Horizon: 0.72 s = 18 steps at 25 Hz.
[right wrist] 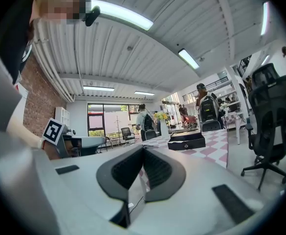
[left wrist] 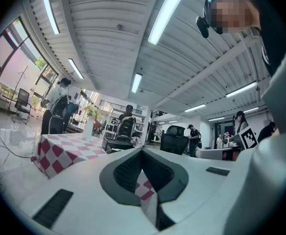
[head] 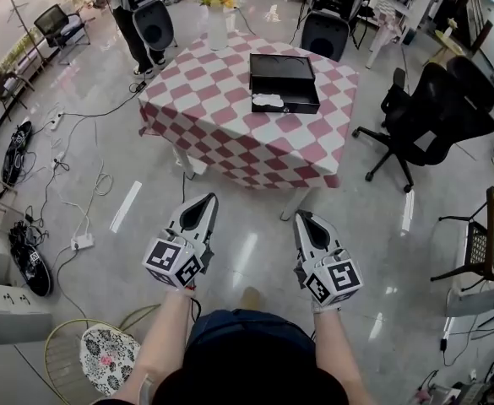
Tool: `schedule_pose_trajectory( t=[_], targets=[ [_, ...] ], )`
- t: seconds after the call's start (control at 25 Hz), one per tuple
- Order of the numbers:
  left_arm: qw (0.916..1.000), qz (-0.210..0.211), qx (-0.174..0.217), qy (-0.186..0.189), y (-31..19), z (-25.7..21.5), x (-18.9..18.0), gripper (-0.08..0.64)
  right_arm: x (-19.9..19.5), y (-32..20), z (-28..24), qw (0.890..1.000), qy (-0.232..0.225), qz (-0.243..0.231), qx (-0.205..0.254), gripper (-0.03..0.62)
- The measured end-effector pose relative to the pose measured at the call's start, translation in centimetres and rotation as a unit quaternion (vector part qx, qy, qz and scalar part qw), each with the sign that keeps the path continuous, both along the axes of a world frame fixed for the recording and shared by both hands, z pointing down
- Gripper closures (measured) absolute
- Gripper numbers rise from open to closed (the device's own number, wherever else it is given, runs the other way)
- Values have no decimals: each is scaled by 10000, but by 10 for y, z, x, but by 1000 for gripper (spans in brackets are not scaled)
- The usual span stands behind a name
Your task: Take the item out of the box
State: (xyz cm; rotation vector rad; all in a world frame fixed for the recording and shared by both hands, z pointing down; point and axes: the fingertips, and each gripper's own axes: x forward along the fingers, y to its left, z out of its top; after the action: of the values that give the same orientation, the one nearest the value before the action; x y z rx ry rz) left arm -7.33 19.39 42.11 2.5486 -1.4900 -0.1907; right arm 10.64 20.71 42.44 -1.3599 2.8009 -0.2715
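A black open box point(head: 283, 70) lies on the red-and-white checked table point(head: 230, 137), with a white item point(head: 268, 100) at its front left. Both grippers are held level over the floor, well short of the table and pointing at it. My left gripper point(head: 206, 199) has its jaws together with nothing in them; my right gripper point(head: 301, 216) is likewise shut and empty. The left gripper view shows the shut left gripper point(left wrist: 143, 150) with the box point(left wrist: 119, 143) far ahead. In the right gripper view the box point(right wrist: 187, 141) stands beyond the shut right gripper point(right wrist: 143, 147).
A vase of flowers point(head: 217, 15) stands at the table's far edge. A black office chair point(head: 424, 116) is right of the table, and another chair point(head: 324, 32) stands behind it. A person point(head: 141, 15) stands at the far left. Cables point(head: 69, 167) trail over the floor at left.
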Motion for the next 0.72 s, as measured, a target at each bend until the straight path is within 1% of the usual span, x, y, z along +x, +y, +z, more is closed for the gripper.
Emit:
schedule_pose_trajectory(
  t=[0.2, 0.32, 0.72],
  targets=[
    [10000, 1, 25, 19, -16, -1, 10, 552, 3, -14, 1, 9999, 17, -127, 70, 586],
    [10000, -10, 1, 53, -24, 0, 13, 552, 3, -21, 3, 9998, 11, -181, 36, 586],
    [9999, -70, -72, 60, -54, 10, 14, 552, 0, -53, 15, 9992, 165, -366, -50, 587]
  ],
)
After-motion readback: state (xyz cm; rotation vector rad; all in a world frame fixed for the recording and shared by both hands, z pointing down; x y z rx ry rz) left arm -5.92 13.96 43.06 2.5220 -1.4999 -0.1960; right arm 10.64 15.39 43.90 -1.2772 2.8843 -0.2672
